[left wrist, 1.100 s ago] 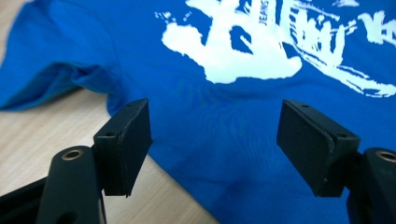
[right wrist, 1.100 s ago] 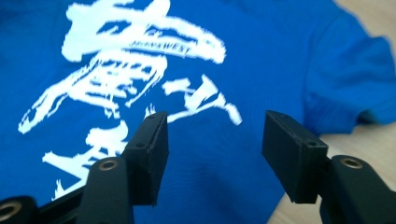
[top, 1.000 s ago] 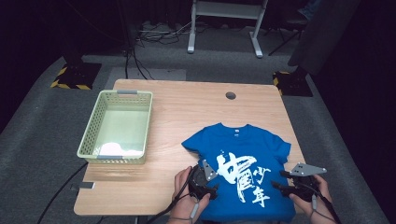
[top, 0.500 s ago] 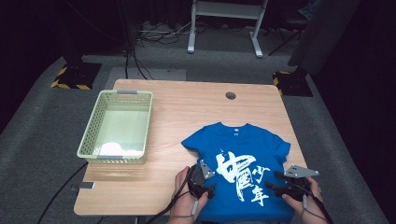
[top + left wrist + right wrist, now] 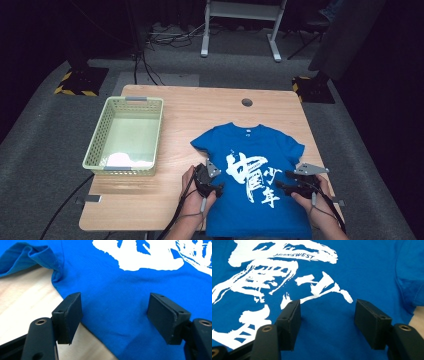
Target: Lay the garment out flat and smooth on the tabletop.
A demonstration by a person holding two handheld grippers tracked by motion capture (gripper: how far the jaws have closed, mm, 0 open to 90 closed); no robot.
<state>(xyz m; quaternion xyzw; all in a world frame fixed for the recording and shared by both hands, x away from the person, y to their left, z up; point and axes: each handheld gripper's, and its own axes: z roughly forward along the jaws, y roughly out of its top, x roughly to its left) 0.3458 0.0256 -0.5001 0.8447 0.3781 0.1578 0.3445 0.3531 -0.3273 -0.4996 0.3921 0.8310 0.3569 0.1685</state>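
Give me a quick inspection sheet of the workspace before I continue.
Surface: wooden table, round hole near far edge.
Job's things: blue T-shirt lying flat, white print up.
Clutter: green basket, something white inside.
Grippers: left gripper at shirt's left edge, right gripper over its right side; both open, fabric beneath.
Cables: black, trailing from each gripper; more on the floor.
Surroundings: grey carpet, metal stand legs, striped floor tape.

We see the bench (image 5: 165, 200) lit evenly from above in the high view, while the floor and room around it sink into near black. That view is soft and grainy. In both gripper views the blue T-shirt (image 5: 120, 297) beyond the fingers (image 5: 68, 315) is bright and fairly sharp; the near finger bases blur, and small shadows sit under the tips.
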